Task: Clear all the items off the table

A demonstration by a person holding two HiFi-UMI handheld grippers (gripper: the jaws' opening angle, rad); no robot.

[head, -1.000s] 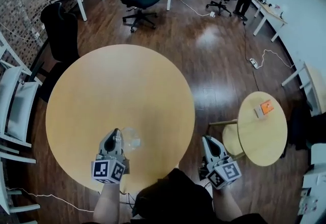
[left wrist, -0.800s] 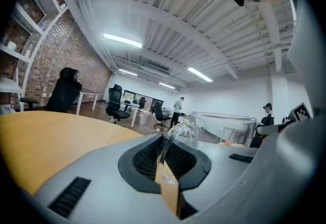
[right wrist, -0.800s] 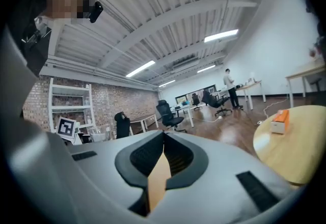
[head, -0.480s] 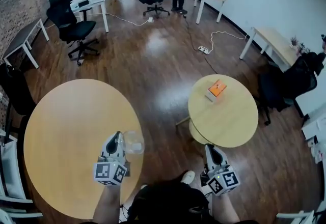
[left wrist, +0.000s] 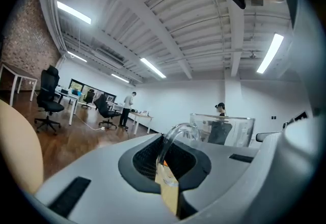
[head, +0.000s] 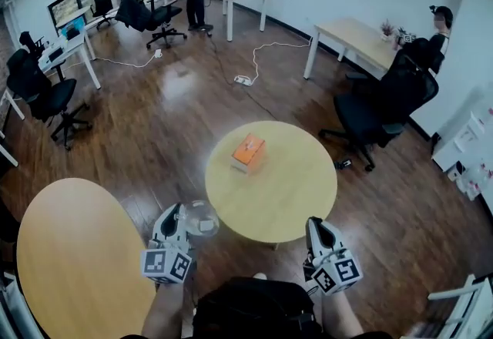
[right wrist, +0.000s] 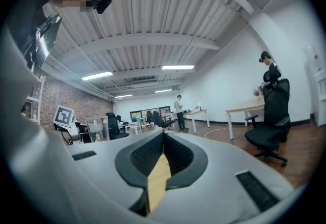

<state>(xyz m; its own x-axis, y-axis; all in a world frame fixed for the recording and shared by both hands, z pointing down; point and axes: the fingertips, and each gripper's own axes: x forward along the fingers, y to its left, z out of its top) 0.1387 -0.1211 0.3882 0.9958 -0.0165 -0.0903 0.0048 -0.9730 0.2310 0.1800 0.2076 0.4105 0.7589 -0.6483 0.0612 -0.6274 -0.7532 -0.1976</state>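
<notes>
Count: one glass mug (head: 202,218) in left gripper (head: 175,209), one orange box (head: 249,152).

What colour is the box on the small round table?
Orange on top, with pale sides; the box shows best in the head view.

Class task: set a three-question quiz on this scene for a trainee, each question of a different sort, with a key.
1. True or false: the right gripper is shut with nothing between its jaws.
2. The left gripper is shut on which part of the glass mug? A rim; B handle; C base.
3. Name the one item lying on the small round table.
Key: 1 true; 2 B; 3 the orange box.
</notes>
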